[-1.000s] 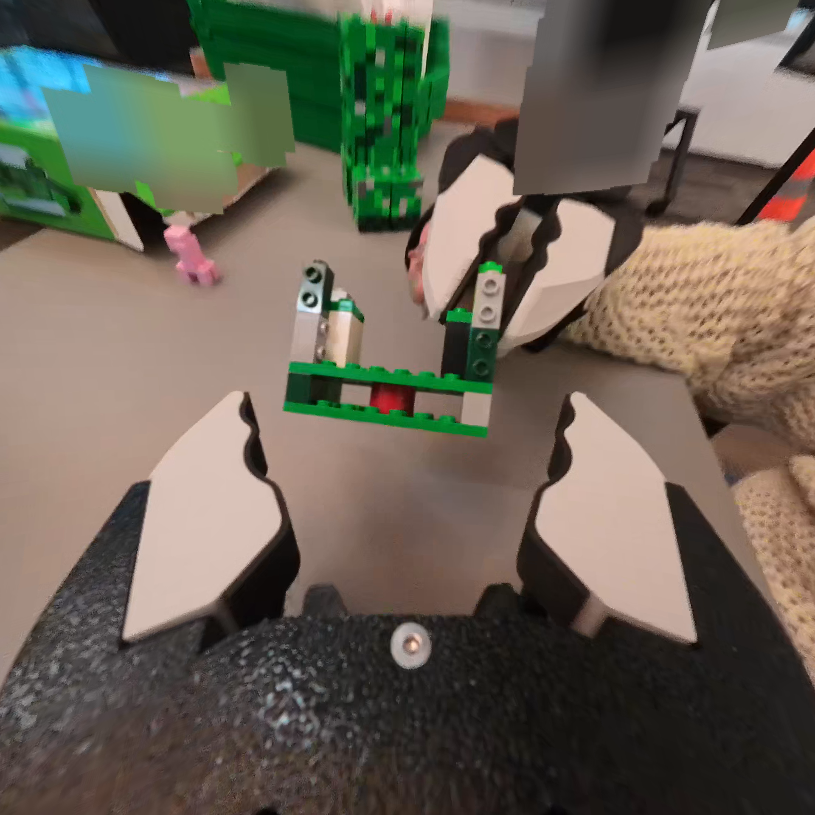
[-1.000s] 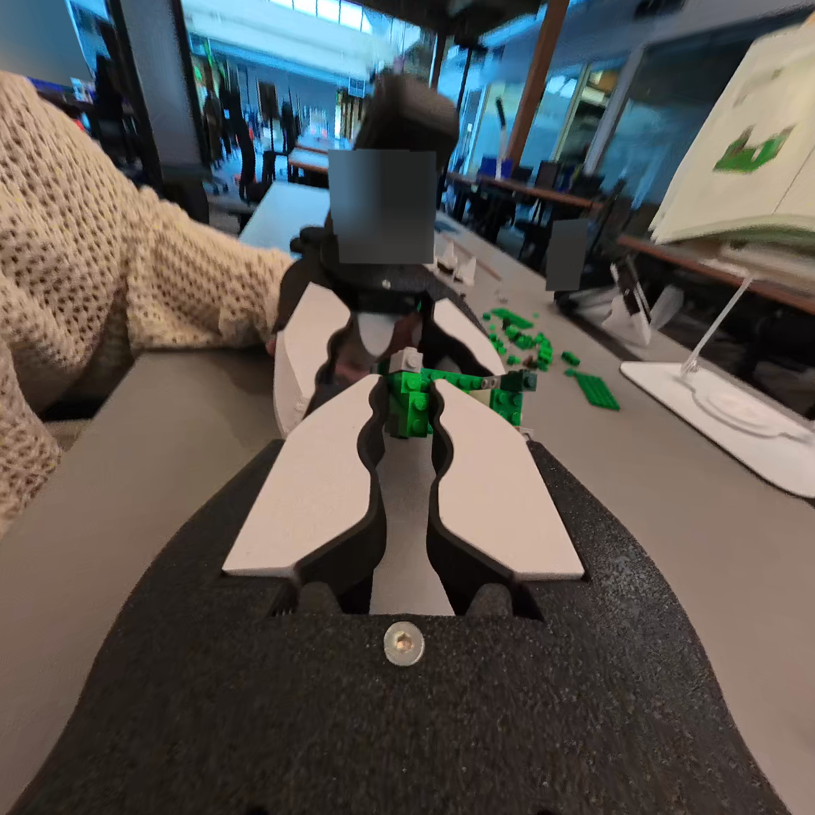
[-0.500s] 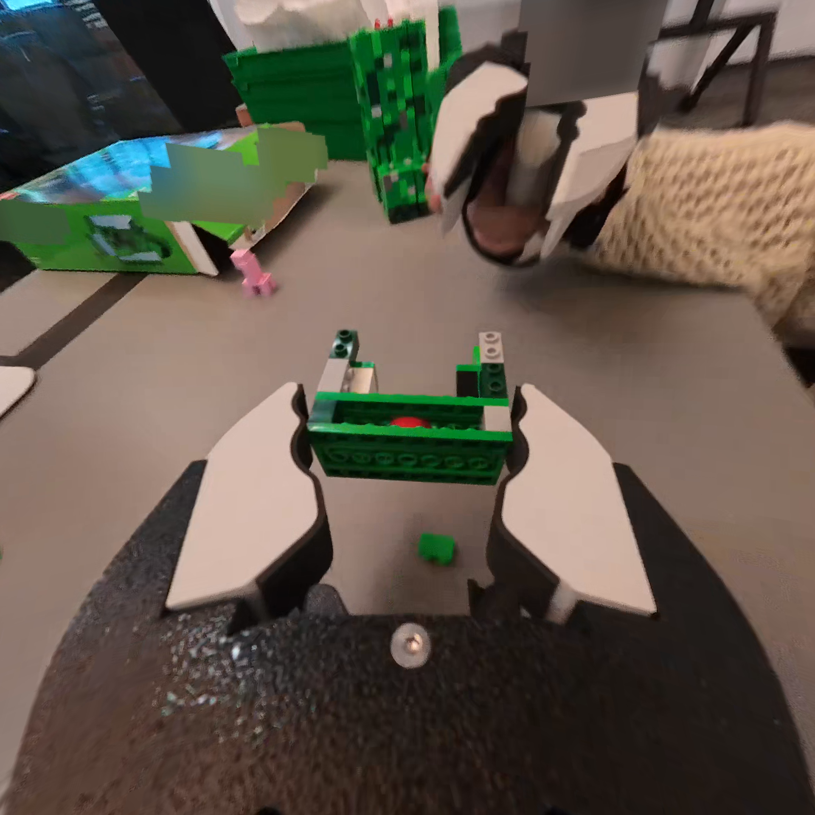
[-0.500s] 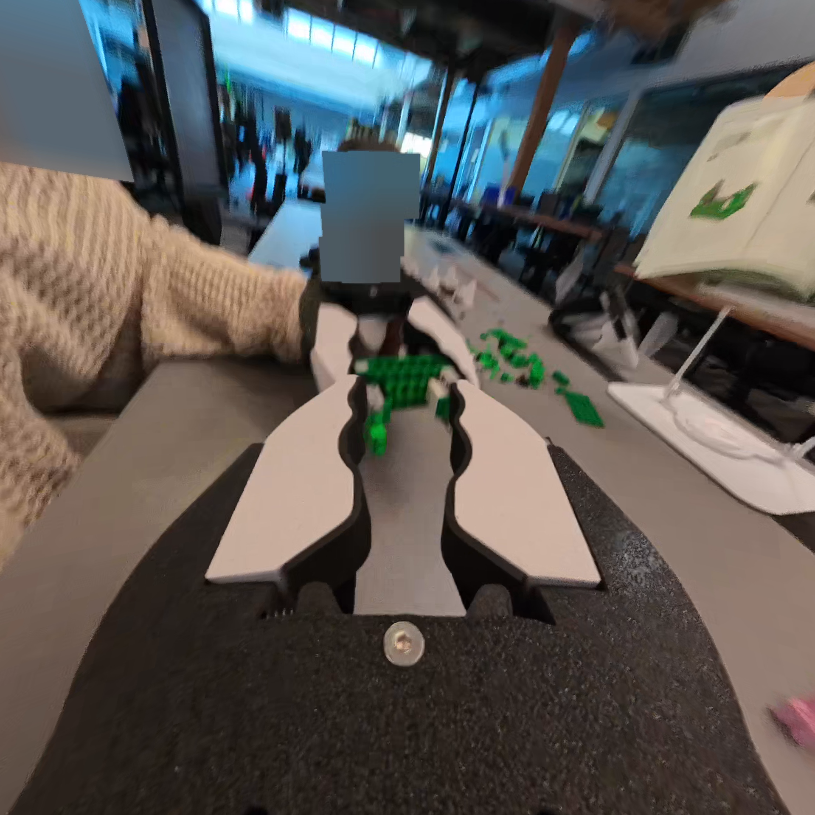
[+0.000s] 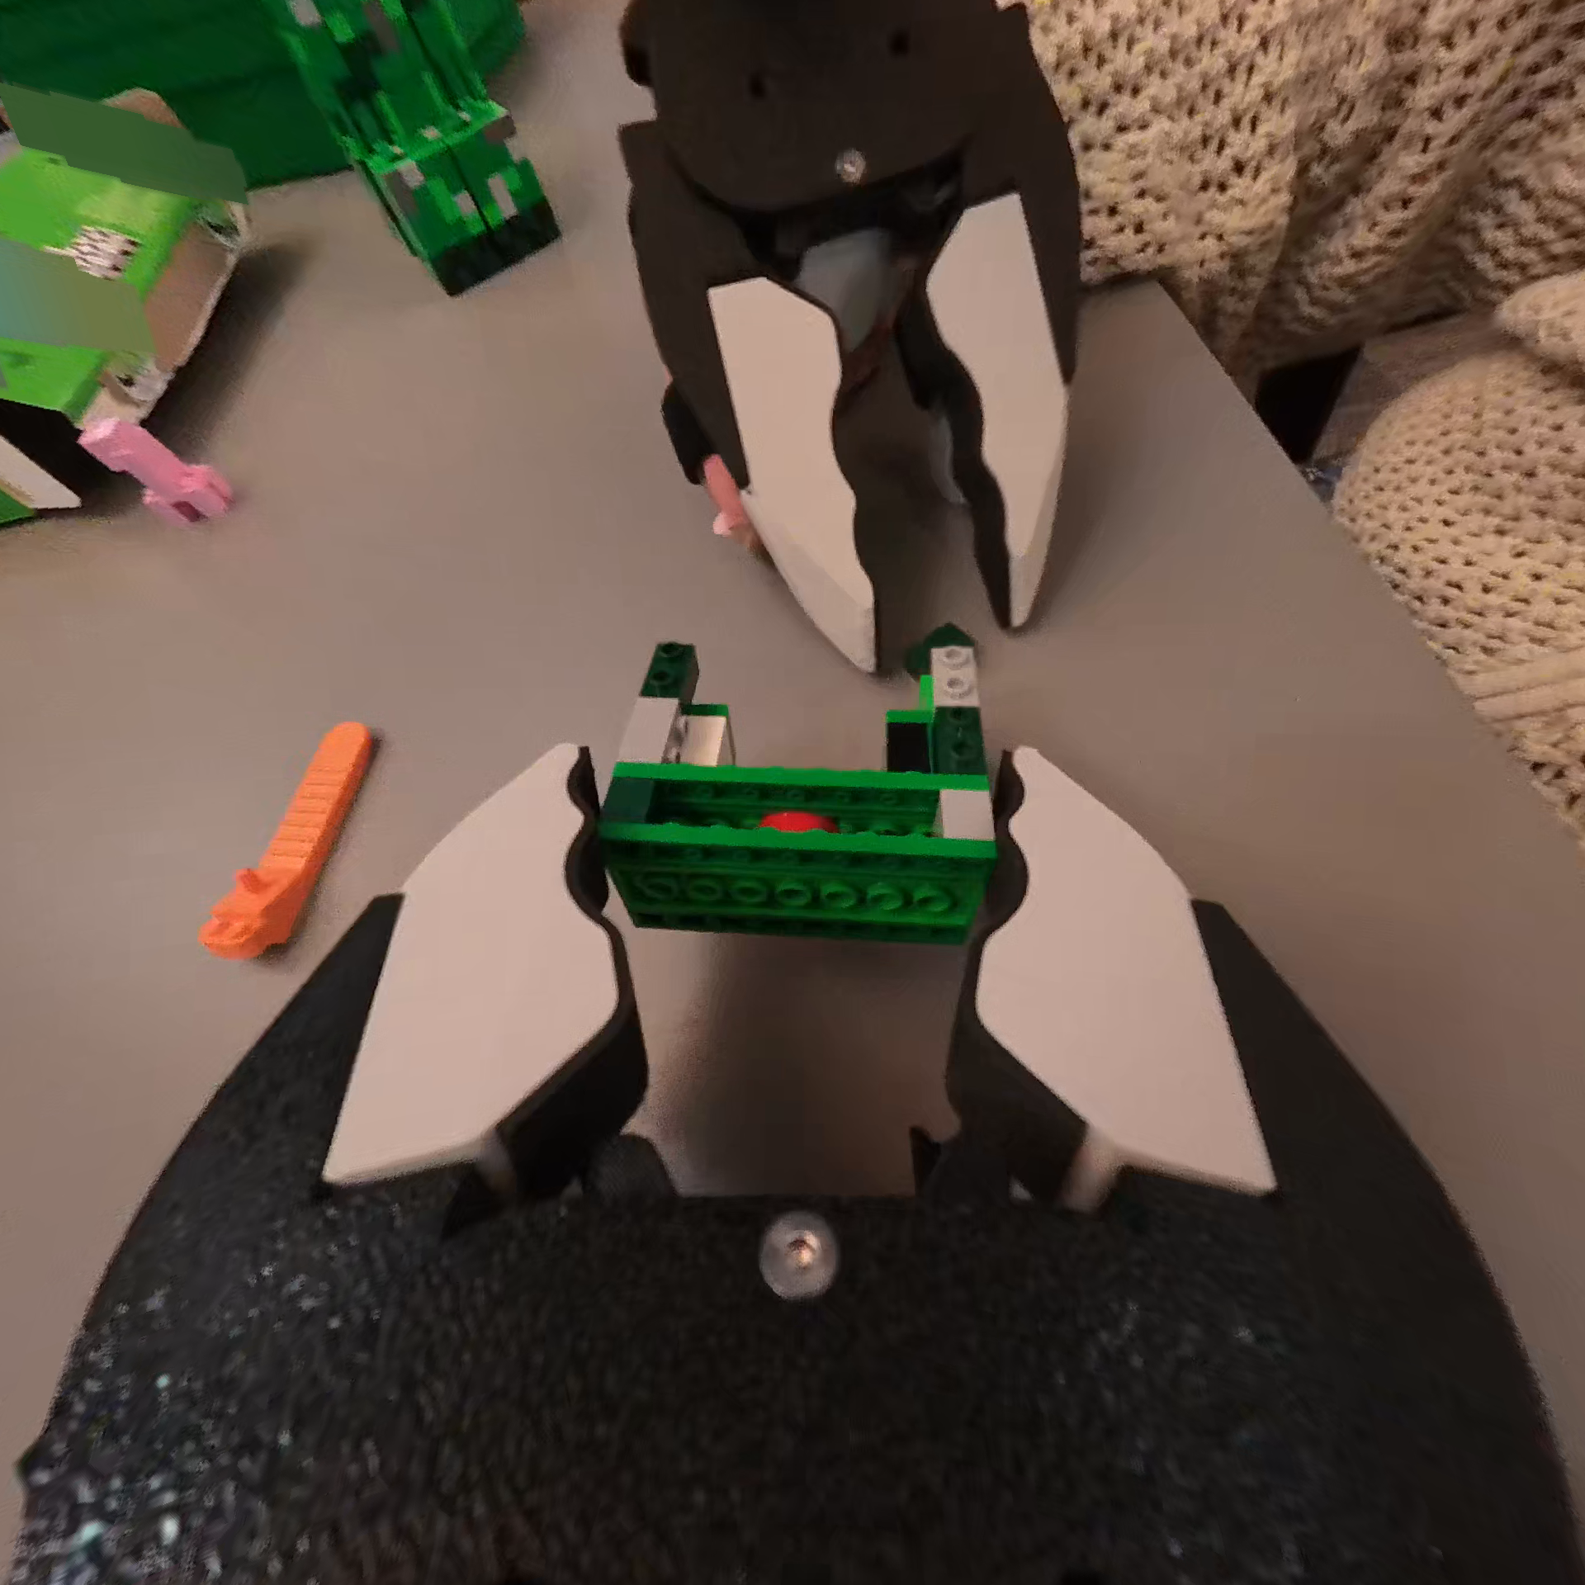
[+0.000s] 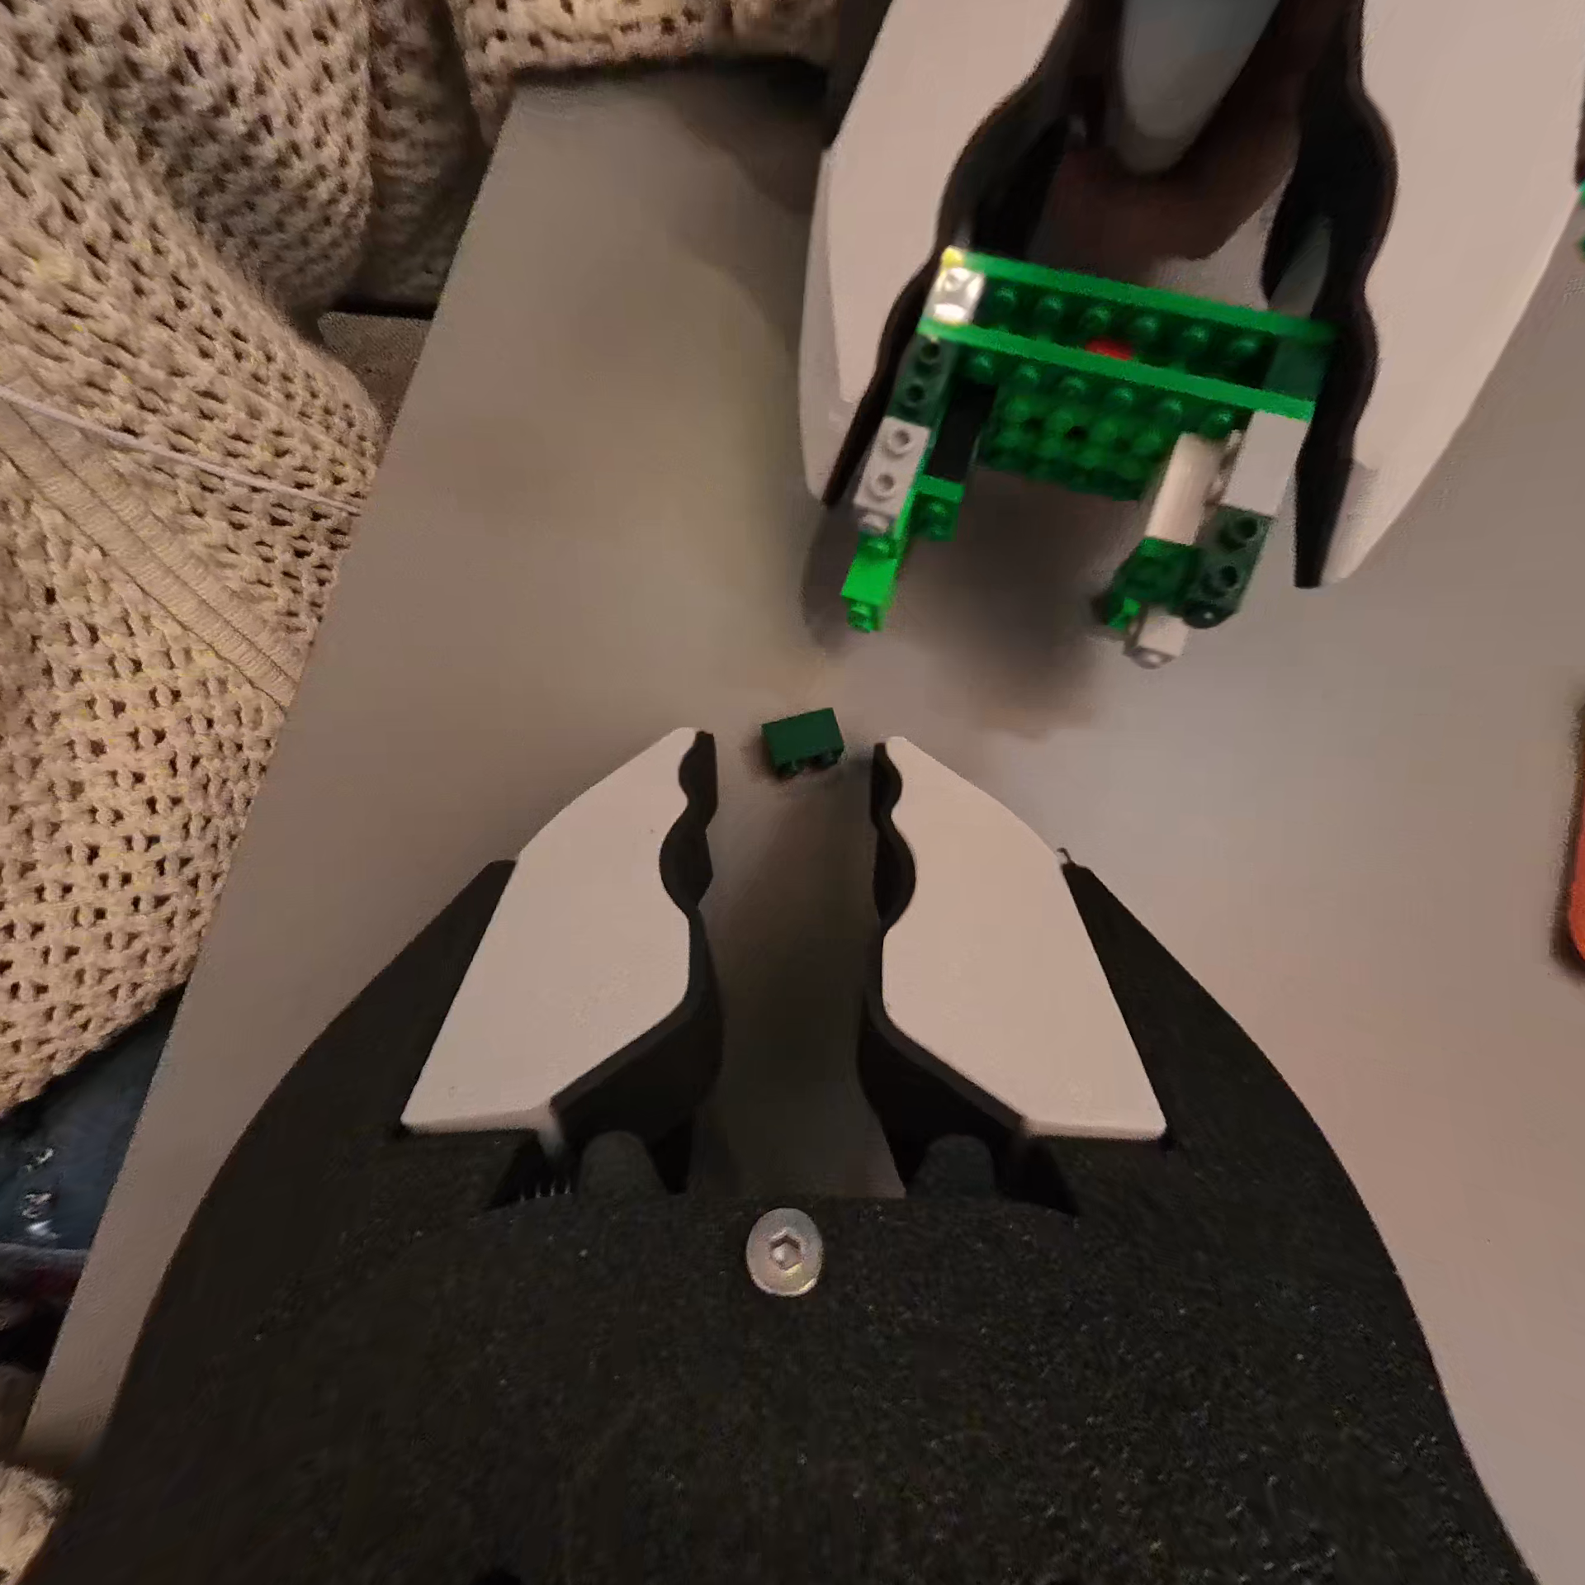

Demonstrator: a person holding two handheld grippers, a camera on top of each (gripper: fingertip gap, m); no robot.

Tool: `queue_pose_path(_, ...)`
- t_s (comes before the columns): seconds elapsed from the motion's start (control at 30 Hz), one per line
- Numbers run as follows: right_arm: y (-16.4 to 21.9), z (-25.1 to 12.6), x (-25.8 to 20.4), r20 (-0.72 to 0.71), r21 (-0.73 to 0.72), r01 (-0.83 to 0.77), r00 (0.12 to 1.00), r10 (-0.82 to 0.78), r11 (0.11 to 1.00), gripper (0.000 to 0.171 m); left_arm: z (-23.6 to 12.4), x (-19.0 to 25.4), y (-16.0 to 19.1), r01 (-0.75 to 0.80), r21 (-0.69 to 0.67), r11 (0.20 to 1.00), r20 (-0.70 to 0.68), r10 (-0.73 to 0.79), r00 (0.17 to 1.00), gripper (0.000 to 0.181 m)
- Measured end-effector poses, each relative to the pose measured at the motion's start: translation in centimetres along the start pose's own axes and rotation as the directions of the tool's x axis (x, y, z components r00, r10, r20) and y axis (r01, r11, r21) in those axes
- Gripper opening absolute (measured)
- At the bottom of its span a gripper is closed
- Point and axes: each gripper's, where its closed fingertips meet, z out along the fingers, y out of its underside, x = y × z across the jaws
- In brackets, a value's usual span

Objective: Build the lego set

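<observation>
My left gripper [image 5: 793, 763] is shut on a green Lego assembly [image 5: 798, 858]: two flat green plates with a red piece between them and two short posts of grey, white and dark green bricks. It holds the assembly by its two ends, just above the grey table [image 5: 480, 600]. In the right wrist view the assembly [image 6: 1106, 386] sits between the left gripper's fingers [image 6: 866, 283]. My right gripper [image 6: 791, 744] is open and points down at the table. A small loose dark green brick [image 6: 802, 744] lies on the table between its tips, not clamped. That brick [image 5: 942, 639] also shows in the left wrist view.
An orange brick separator [image 5: 292, 849] lies left of the assembly. A pink pig figure [image 5: 163, 472], a green box [image 5: 77, 283] and a tall green built figure [image 5: 437, 163] stand at the far left. A person's knitted sleeves [image 5: 1372, 214] lie along the table's right edge. Across from one pair of fingers to the other is roughly 7 centimeters. Measured from the fingertips, the orange brick separator [image 5: 292, 849] is 10 centimeters or so from the left gripper and 15 centimeters from the right.
The right gripper let go of the assembly as the left gripper shut on it. The right gripper then opened and came down over the loose dark green brick.
</observation>
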Motion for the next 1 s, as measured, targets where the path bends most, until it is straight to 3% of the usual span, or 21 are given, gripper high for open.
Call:
queue_pose_path(0.23, 0.0, 0.3, 0.4, 0.031, -0.018, -0.025, 0.999, 0.026, 1.0, 0.032, 0.2, 1.5, 0.6, -0.015, -0.051, 0.999, -0.078, 0.011, 0.997, 0.087)
queue_pose_path(0.33, 0.0, 0.3, 0.7, 0.017, -0.045, -0.013, 1.0, 0.014, 0.999, 0.017, 0.3, 1.4, 0.6, 0.008, -0.052, 0.999, -0.076, -0.012, 0.997, 0.087)
queue_pose_path(0.5, 0.4, -1.6, 2.4, -0.248, -0.121, 0.131, 0.956, -0.158, 0.984, 0.017, 0.9, 0.0, 1.2, 0.089, -0.119, 0.989, 0.025, -0.087, 0.996, 0.087)
queue_pose_path(0.6, -0.4, -4.0, 4.0, -0.485, -0.313, 0.376, 0.727, -0.487, 0.872, 0.017, 1.6, -0.3, 1.0, 0.163, -0.126, 0.979, 0.059, -0.156, 0.986, 0.087)
queue_pose_path(0.73, -1.4, -5.6, 3.6, -0.524, -0.521, 0.518, 0.433, -0.733, 0.678, 0.017, 2.3, -0.5, 0.7, 0.211, -0.132, 0.969, 0.108, -0.197, 0.974, 0.088)
queue_pose_path(0.8, -1.6, -6.1, 3.5, -0.537, -0.564, 0.527, 0.351, -0.767, 0.635, 0.017, 2.7, 0.0, 1.1, 0.21, -0.166, 0.964, 0.114, -0.192, 0.975, 0.09)
queue_pose_path(0.93, -2.1, -7.0, 3.2, -0.585, -0.597, 0.503, 0.261, -0.768, 0.625, 0.017, 1.7, -0.2, 1.9, 0.203, -0.204, 0.958, 0.196, -0.163, 0.967, 0.119)
queue_pose_path(1.0, -2.8, -7.4, 2.8, -0.614, -0.588, 0.502, 0.232, -0.754, 0.634, 0.017, -0.1, -0.9, 0.6, 0.211, -0.124, 0.97, 0.297, -0.167, 0.94, 0.11)
